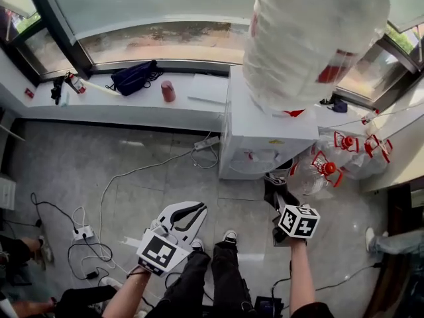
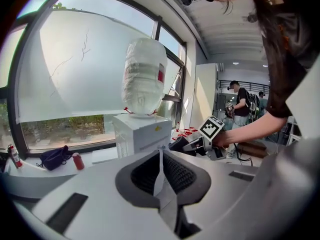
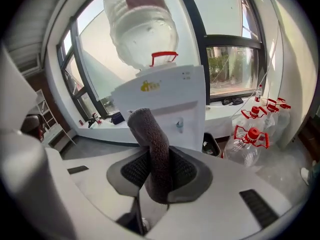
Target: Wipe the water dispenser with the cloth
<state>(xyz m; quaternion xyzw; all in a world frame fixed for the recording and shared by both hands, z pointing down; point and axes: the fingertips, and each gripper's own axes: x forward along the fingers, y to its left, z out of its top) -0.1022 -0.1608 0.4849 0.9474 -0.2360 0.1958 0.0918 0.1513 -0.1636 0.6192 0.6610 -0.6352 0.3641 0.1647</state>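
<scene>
Head view: white box-shaped water dispenser stands on the floor against the window sill. A big inverted bottle wrapped in white film sits on top of it. The left gripper is low, front-left of the dispenser and well apart from it. The right gripper is in front of the dispenser's right corner, near it, with a dark grey-brown terry cloth at its tip. Clear empty bottles with red caps stand just right of the dispenser. A dark blue bag and a red cup are on the sill to its left.

Left gripper view: jaws pressed together with nothing between them. The dispenser is straight ahead past the tips, and the right gripper is off to the dispenser's right.

Right gripper view: jaws clamped on the cloth. It is rolled into a thick fuzzy tube that sticks up past the tips and bends left at the top. The dispenser's front panel and small tap are right behind the cloth, near but apart.
</scene>
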